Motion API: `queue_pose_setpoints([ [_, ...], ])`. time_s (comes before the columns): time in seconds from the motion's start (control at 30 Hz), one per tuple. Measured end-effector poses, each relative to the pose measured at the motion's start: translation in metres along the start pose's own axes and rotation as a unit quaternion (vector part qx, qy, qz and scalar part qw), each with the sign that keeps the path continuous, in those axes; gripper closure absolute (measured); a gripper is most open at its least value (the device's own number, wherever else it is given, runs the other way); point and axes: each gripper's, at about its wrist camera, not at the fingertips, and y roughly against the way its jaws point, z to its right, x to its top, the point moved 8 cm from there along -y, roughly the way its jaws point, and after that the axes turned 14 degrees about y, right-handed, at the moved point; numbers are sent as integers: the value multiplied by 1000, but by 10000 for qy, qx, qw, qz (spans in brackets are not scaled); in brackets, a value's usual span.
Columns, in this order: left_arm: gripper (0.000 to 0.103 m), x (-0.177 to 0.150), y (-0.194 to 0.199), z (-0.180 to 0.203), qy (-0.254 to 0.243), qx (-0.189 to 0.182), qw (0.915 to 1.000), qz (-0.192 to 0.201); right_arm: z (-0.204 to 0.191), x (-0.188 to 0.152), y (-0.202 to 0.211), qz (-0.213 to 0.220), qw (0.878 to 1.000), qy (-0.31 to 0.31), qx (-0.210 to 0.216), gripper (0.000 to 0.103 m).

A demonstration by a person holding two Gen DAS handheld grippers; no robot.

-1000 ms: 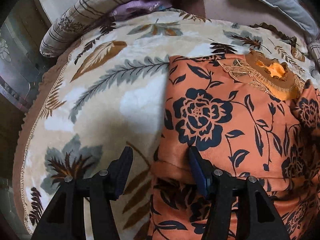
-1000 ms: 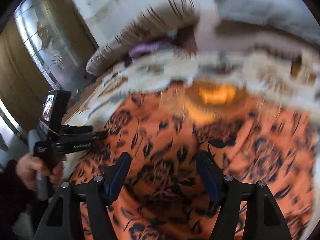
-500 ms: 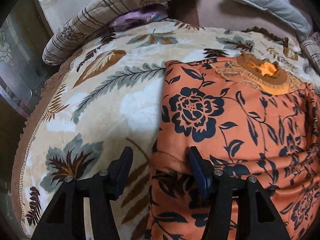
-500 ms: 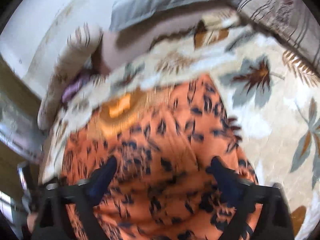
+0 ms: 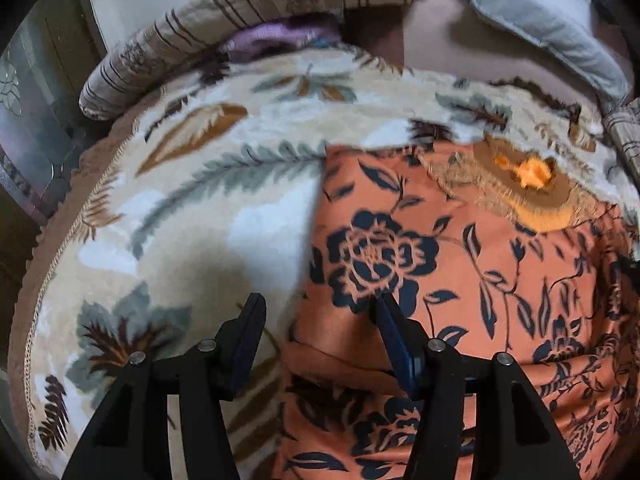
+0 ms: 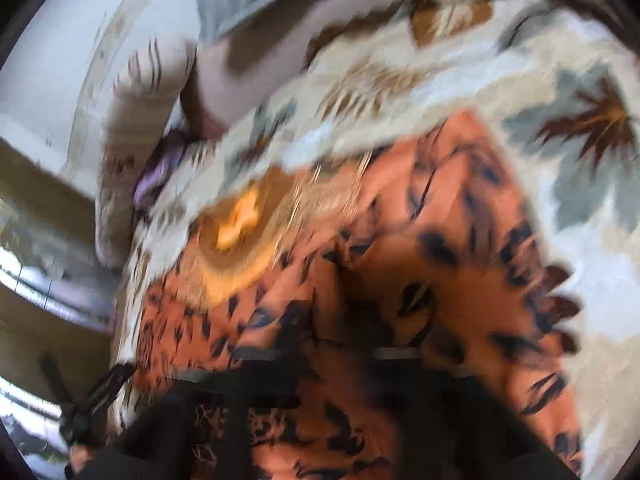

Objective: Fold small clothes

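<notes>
An orange garment (image 5: 460, 280) with dark blue flowers and a gold embroidered neckline (image 5: 532, 184) lies spread on a leaf-patterned blanket (image 5: 200, 240). My left gripper (image 5: 320, 320) hovers open over the garment's left edge; one fingertip (image 5: 254, 320) is above the blanket, the other above the fabric. The right wrist view is blurred. There my right gripper (image 6: 340, 344) shows as a dark mass closed together in the middle of the garment (image 6: 480, 240), with creases gathering toward it. The left gripper (image 6: 92, 404) appears small at the lower left, beside the garment's edge.
A striped bolster (image 5: 240, 32) and a grey pillow (image 5: 540, 28) lie along the back of the bed, with a purple cloth (image 5: 276, 36) tucked under the bolster. The blanket's edge drops off at the left toward a glass-panelled door (image 5: 28, 120).
The right gripper has swung and rolled across the garment, and its jaws went from wide apart to closed on the fabric. The left gripper has barely moved.
</notes>
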Motion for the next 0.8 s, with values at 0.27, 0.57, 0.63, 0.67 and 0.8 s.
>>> queue_pose_setpoints([
  [0.27,45,-12,15,13,-168,64,9996,207,-39,13,125,1439,9885,376,260,95],
  [0.57,45,-26,26,35,-321,-42,9991,276,73,-45,112,363,9928,-691,-911,95],
  [0.63,45,-26,27,37,-325,-62,9991,283,67,-38,118,562,9939,-602,-736,93],
  [0.67,45,-25,29,39,-308,-85,9990,296,59,-33,121,702,9946,-511,-565,92],
  [0.8,40,-21,31,51,-282,-236,9990,265,27,-26,100,567,9981,-163,-183,91],
])
